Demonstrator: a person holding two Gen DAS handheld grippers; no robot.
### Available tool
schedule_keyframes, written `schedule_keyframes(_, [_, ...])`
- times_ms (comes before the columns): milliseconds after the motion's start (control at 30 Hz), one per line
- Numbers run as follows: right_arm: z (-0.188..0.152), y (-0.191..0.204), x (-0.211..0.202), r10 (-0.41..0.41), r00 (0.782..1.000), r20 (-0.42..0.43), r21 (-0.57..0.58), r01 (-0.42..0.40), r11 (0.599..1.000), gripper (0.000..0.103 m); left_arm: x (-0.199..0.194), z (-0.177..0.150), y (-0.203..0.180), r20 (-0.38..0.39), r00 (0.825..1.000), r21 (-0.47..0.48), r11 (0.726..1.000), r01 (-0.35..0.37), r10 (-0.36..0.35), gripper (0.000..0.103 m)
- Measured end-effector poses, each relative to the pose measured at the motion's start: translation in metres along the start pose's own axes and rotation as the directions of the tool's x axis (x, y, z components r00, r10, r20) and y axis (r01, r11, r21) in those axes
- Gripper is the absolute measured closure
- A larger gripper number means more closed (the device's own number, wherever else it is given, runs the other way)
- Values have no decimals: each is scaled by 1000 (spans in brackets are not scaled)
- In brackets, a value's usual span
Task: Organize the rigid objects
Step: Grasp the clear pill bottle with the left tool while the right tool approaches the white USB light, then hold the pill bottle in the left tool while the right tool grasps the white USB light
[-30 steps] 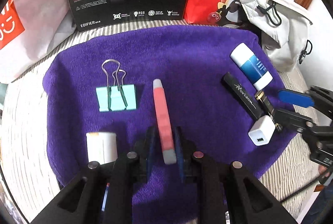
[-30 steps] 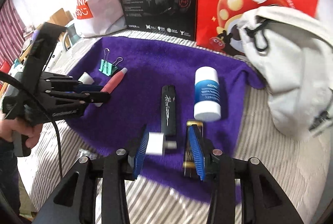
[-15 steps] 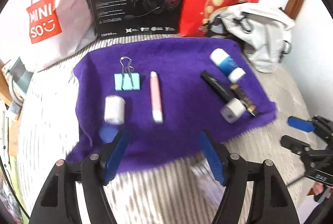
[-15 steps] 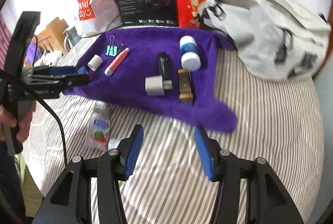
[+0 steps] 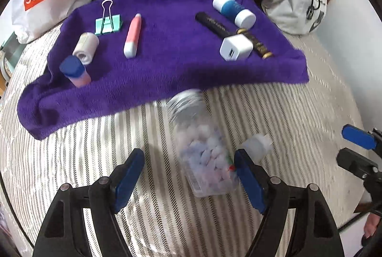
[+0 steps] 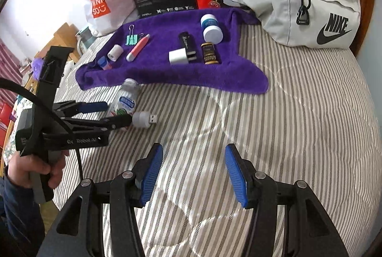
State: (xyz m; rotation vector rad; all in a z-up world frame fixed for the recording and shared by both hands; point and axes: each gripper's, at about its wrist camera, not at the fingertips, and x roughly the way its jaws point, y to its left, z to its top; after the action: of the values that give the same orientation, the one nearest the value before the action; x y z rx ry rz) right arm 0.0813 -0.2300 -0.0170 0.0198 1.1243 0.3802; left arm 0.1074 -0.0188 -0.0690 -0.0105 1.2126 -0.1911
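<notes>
We risk rolling the bottle (image 5: pixel 205 149) off line: it is round, lies on its side on the soft striped bed (image 6: pixel 298 113), and a one-sided touch would push it into the USB plug (image 5: pixel 256 146). Our left gripper (image 5: pixel 188 181) is spread wide, the bottle between its fingers (image 5: pixel 248 181) nearer the right one. Our right gripper (image 6: pixel 194 175) is spread over bare bedding.

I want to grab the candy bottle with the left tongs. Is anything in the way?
No. The candy bottle lies on the striped bed between the open left tongs. A small white USB plug sits just beside it, not blocking.
</notes>
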Motion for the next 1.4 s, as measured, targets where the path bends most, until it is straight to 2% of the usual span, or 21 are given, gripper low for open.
schedule_keyframes(100, [-2, -1, 2, 10, 1000, -2, 3, -10, 1000, 49, -4, -5, 5, 2, 999, 9, 999, -32, 32, 26])
schedule_keyframes(400, [-4, 0, 11, 16, 999, -34, 6, -16, 1000, 49, -1, 5, -3, 35, 998, 102, 993, -58, 55, 30])
schedule_keyframes(600, [-3, 2, 20, 8, 998, -62, 4, -7, 1000, 49, 0, 8, -9, 57, 997, 132, 990, -50, 43, 49])
schedule_keyframes(700, [-2, 8, 26, 9, 997, -74, -6, -10, 1000, 49, -1, 8, -12, 74, 997, 152, 987, -44, 33, 63])
schedule_keyframes(867, [1, 24, 34, 31, 997, -71, -19, -33, 999, 49, -4, 7, 0, 75, 997, 113, 994, -10, 2, 64])
schedule_keyframes(1067, [14, 51, 53, 47, 997, -54, -32, -49, 998, 49, -17, 0, 30, 83, 996, 72, 996, -43, 37, 64])
schedule_keyframes(1200, [18, 63, 69, 18, 998, -54, -22, -20, 1000, 49, -23, -5, 51, 88, 995, 33, 998, -49, 45, 64])
schedule_keyframes(1400, [21, 74, 76, -48, 999, 4, 5, 48, 999, 50, -19, -12, 69, 80, 996, -4, 1000, -26, 26, 64])
